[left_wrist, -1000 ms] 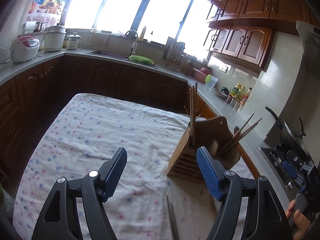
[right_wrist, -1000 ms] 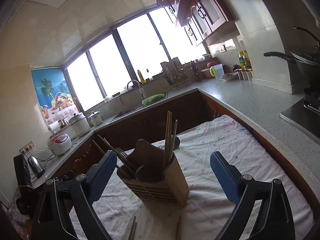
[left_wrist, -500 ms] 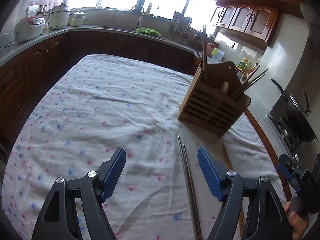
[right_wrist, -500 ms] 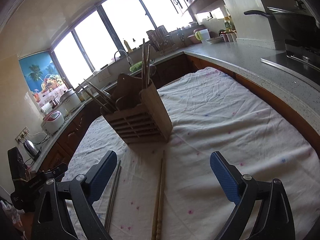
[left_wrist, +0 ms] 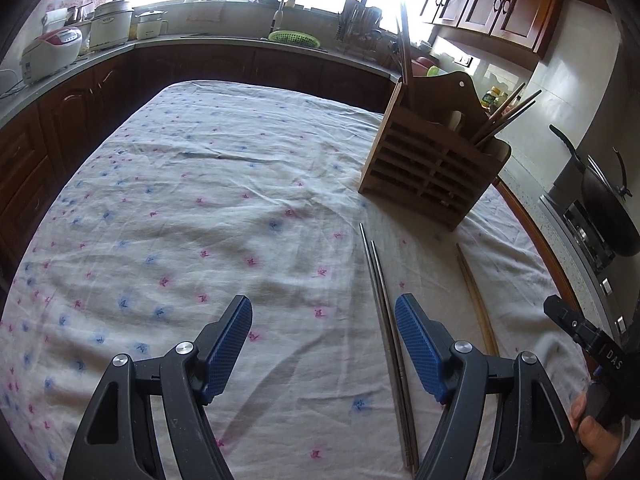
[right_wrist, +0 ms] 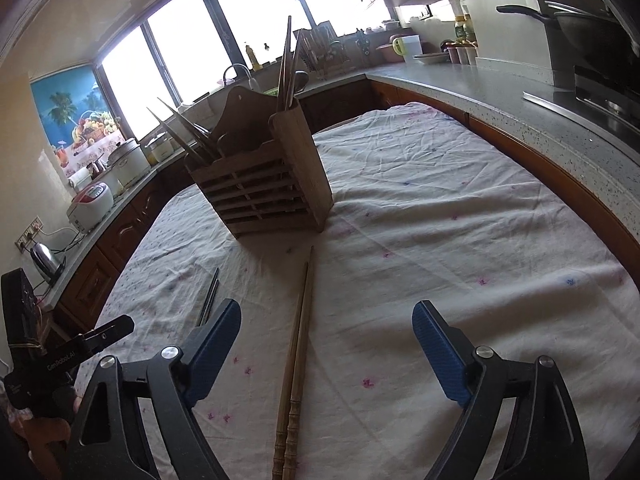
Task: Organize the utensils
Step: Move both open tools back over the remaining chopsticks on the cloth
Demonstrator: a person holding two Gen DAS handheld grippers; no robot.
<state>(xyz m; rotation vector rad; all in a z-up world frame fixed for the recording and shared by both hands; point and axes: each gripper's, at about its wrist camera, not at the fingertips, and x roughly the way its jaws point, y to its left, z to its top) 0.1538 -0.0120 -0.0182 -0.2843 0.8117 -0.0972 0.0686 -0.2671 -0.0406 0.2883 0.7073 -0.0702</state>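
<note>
A slatted wooden utensil holder (left_wrist: 432, 172) (right_wrist: 264, 192) stands on the flowered tablecloth (left_wrist: 192, 216) (right_wrist: 432, 240), with several chopsticks upright in it. A pair of metal chopsticks (left_wrist: 386, 320) (right_wrist: 209, 300) lies in front of it. A wooden pair (left_wrist: 478, 304) (right_wrist: 298, 344) lies beside them. My left gripper (left_wrist: 323, 338) hangs open over the cloth, the metal pair just inside its right finger (left_wrist: 418, 344). My right gripper (right_wrist: 326, 342) is open with its jaws closing, and the wooden pair lies between the fingers, nearer the left one, untouched.
Counters wrap the table: a rice cooker (left_wrist: 50, 54) and pots at the left, a sink with a green basket (left_wrist: 294, 36) at the back, a wok (left_wrist: 608, 204) on the stove at the right. A hand (left_wrist: 596, 440) holds the other gripper's handle at the right edge.
Both grippers sank and tipped down toward the cloth. The chopsticks on the table came into fuller view, and the holder slid up in both views. The right gripper's fingers stand a little closer together.
</note>
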